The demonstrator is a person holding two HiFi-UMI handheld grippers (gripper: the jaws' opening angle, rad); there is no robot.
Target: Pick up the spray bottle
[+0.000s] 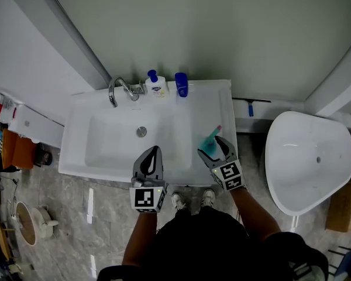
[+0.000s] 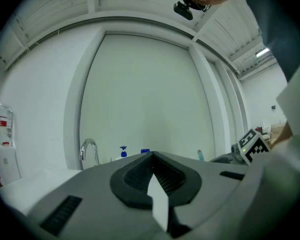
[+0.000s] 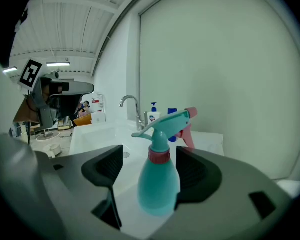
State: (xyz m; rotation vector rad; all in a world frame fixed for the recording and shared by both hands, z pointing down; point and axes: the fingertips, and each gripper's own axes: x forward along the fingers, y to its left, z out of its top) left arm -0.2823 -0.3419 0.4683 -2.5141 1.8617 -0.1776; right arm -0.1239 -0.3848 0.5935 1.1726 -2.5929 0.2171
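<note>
The teal spray bottle [image 1: 210,140] with a pink trigger stands upright on the right ledge of the white sink [image 1: 105,151]. My right gripper [image 1: 212,147] is around it. In the right gripper view the bottle [image 3: 159,179] sits between the two dark pads of that gripper [image 3: 149,169]. The right pad is against its side, while a strip of white sink shows between the left pad and the bottle. My left gripper [image 1: 152,152] hovers over the sink's front edge, and its jaws [image 2: 151,156] meet with nothing between them.
A chrome faucet [image 1: 120,89], a white pump soap bottle [image 1: 157,84] and a blue bottle [image 1: 181,84] line the sink's back ledge. A white toilet [image 1: 307,157] stands to the right. Buckets and clutter [image 1: 23,221] sit on the floor at the left.
</note>
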